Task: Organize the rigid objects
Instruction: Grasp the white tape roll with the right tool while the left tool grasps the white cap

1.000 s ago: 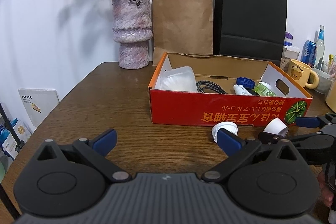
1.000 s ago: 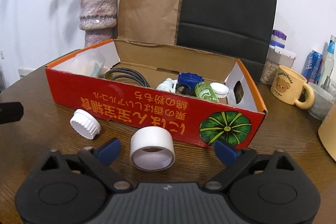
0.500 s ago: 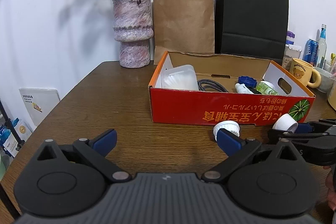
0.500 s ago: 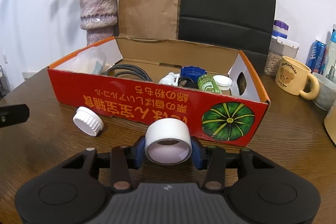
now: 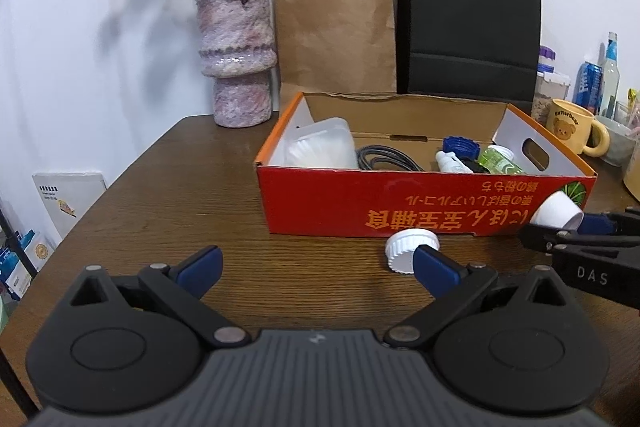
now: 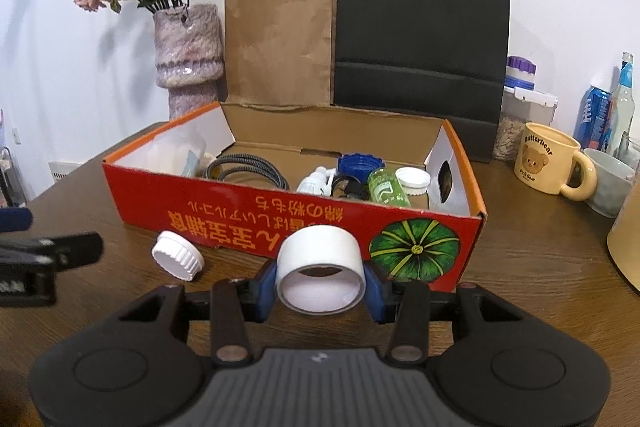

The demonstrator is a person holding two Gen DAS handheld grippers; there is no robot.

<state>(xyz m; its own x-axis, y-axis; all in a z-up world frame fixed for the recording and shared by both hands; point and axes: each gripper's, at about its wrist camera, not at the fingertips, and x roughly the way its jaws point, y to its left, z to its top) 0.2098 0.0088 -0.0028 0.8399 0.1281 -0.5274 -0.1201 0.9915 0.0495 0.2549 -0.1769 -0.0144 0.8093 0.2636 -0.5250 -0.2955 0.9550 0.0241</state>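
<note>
A brown wooden table (image 5: 160,195) carries a long red cardboard box (image 6: 248,211), open on top, with a coiled cable (image 6: 248,169), a blue lid (image 6: 358,163), a green bottle (image 6: 386,187) and a white cap (image 6: 412,179) inside. Behind it stand a black paper bag (image 6: 420,39), a brown paper bag (image 6: 280,43) and a vase (image 6: 188,51) of dried roses. The right gripper (image 6: 320,285) is clamped on a white tape roll (image 6: 320,267), lifted just in front of the box's near wall. The left gripper (image 5: 316,263), jaws wide apart, holds nothing. A ribbed white lid (image 5: 410,249) lies on the table near the box.
</note>
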